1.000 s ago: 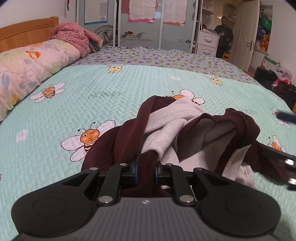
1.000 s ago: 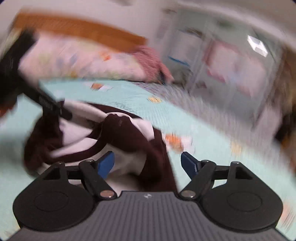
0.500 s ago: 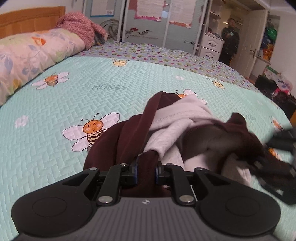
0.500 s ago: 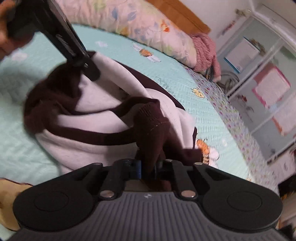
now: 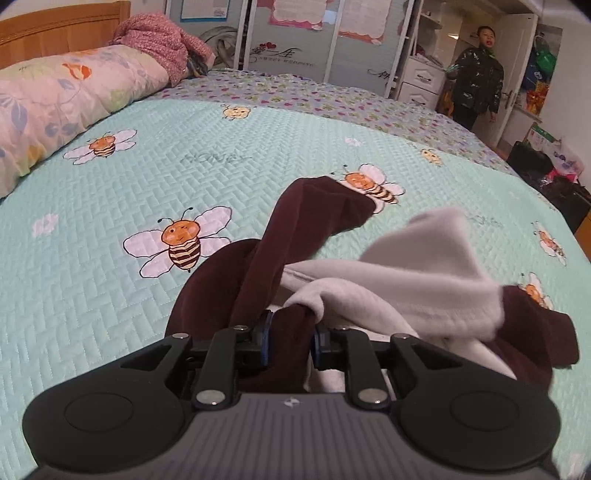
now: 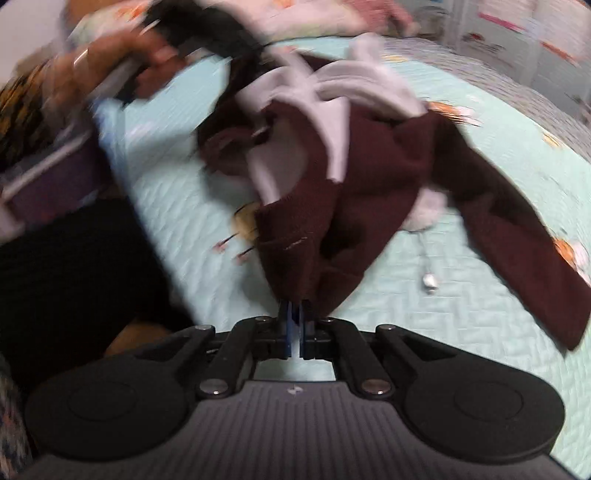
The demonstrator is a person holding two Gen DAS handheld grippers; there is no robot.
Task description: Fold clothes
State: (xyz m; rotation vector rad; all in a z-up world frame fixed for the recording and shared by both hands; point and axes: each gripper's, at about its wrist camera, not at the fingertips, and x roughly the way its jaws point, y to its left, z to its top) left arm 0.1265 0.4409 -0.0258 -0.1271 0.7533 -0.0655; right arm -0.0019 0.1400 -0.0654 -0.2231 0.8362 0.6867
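Note:
A maroon garment with pale grey lining [image 5: 314, 214] lies bunched on the mint bee-print bedspread [image 5: 184, 166]. My left gripper [image 5: 290, 332] pinches a thick maroon fold near its hem; its jaws are opening slightly, and the pads still press the cloth. In the blurred right wrist view the garment [image 6: 369, 166] is stretched between both tools. My right gripper [image 6: 294, 314] is closing tight on a maroon corner. The left tool [image 6: 192, 22] and the hand [image 6: 122, 62] holding it show at upper left. A small metal pull [image 6: 430, 282] dangles on a cord.
A floral pillow [image 5: 55, 96] and a pink knitted heap [image 5: 155, 40] lie by the wooden headboard. A person [image 5: 476, 74] stands in the far doorway beside white drawers. Bags [image 5: 546, 173] crowd the floor on the right. Dark clothing [image 6: 74, 277] fills the right view's left side.
My right gripper went from open to shut on a maroon corner and pulled it away, stretching the garment. The pale lining flipped up. The left gripper stayed put on its fold.

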